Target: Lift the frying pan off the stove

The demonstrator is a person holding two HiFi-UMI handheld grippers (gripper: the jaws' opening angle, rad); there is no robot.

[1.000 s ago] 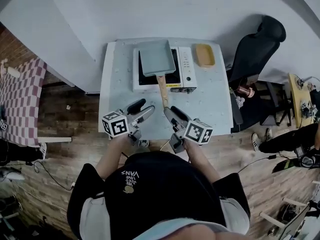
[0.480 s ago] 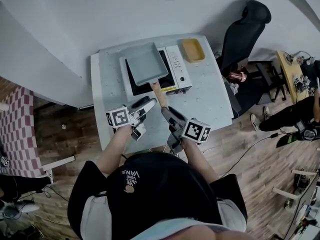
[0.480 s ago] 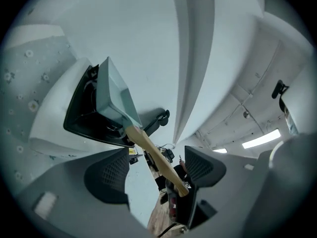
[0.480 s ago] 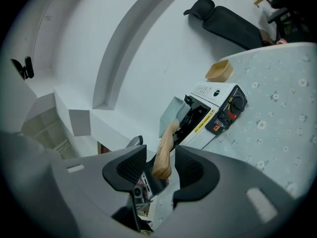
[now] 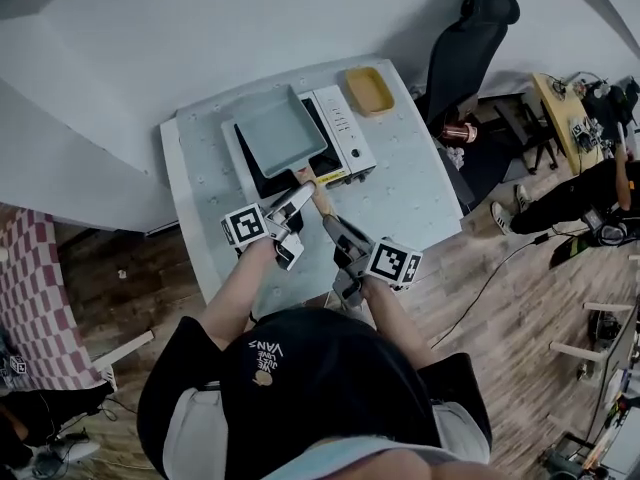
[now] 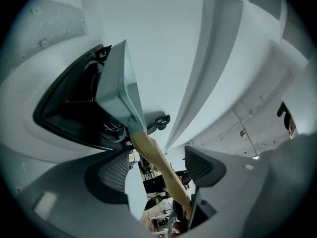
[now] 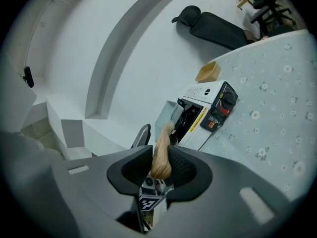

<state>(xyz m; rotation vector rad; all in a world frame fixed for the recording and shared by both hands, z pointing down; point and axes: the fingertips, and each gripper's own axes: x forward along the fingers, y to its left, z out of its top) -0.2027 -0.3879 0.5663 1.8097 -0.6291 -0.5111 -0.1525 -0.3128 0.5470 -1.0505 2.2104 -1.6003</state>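
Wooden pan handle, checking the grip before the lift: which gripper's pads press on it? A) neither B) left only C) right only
C: in the right gripper view the right gripper, its jaws having just been closing, clamps the wooden handle, while the left gripper stands open around it.

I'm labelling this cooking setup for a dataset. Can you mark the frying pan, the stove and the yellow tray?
frying pan [image 5: 278, 130]: head view, middle of its grey floor.
stove [image 5: 343, 128]: head view, white control panel.
yellow tray [image 5: 368, 90]: head view, its bare inside.
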